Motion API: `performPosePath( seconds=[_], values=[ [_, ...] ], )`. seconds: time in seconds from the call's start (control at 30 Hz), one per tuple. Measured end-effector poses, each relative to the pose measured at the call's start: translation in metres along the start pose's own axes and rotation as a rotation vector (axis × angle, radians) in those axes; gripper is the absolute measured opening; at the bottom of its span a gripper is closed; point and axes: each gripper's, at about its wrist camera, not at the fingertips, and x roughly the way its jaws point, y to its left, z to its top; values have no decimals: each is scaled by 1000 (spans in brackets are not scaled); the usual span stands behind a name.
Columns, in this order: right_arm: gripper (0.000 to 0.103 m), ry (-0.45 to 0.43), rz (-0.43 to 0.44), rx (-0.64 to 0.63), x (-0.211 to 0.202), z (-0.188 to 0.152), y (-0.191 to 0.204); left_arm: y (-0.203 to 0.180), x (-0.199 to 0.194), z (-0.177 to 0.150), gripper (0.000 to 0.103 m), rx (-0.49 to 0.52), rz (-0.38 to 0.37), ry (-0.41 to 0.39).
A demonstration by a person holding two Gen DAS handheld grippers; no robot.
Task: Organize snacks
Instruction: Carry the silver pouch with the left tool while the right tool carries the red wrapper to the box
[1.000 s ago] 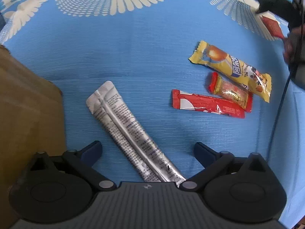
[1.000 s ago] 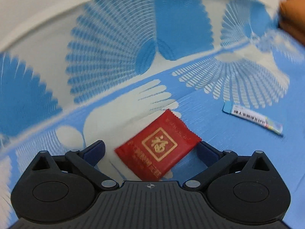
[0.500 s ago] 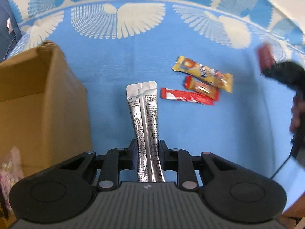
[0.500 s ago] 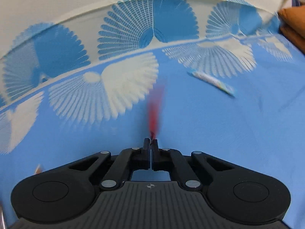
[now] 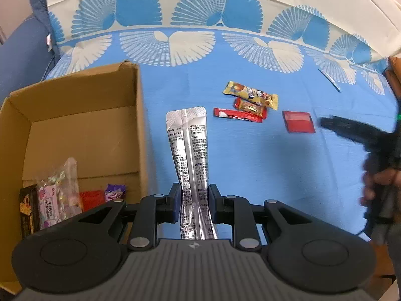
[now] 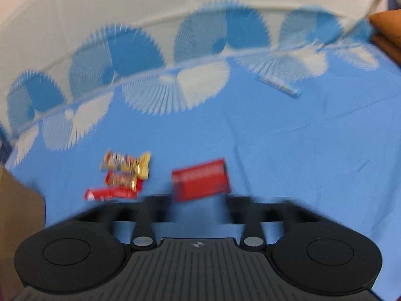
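Note:
My left gripper (image 5: pixel 194 205) is shut on a long silver sachet (image 5: pixel 188 148), held above the blue cloth beside the open cardboard box (image 5: pixel 82 115). The box holds several snack packs (image 5: pixel 57 195). A yellow bar (image 5: pixel 250 94), a small red-gold bar (image 5: pixel 250 106) and a red stick (image 5: pixel 236 115) lie on the cloth. A red square packet (image 5: pixel 298 125) lies right of them, just ahead of the right gripper (image 5: pixel 323 121). In the blurred right wrist view my right gripper (image 6: pixel 199 208) is open, with the red packet (image 6: pixel 200 179) lying loose on the cloth in front.
A thin blue-white stick (image 5: pixel 329 80) lies far right on the cloth; it also shows in the right wrist view (image 6: pixel 279 85). The fan-patterned cloth (image 5: pixel 250 163) covers the surface. A brown object (image 6: pixel 386 27) sits at the far right edge.
My left gripper closed on the silver sachet and lifted it beside the box. My right gripper carried the red packet toward the other snacks, then opened and let it go.

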Motion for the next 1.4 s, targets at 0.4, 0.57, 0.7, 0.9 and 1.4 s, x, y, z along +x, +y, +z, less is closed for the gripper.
performPosePath(
  seconds=[0.4, 0.57, 0.7, 0.9, 1.4],
  values=[
    [95, 35, -138, -164, 118, 2, 16, 7, 26, 14, 25, -12, -2, 37],
    [35, -21, -116, -123, 95, -3, 20, 7, 28, 14, 25, -12, -28, 46],
    [7, -35, -71, -93, 48, -14, 20, 8, 6, 6, 25, -11, -53, 17],
    [7, -76, -41, -111, -14, -46, 32, 18, -44, -18, 25, -8, -50, -56],
    [7, -137, 81, -69, -138, -85, 59, 57, -110, -59, 25, -67, -45, -128]
  ],
)
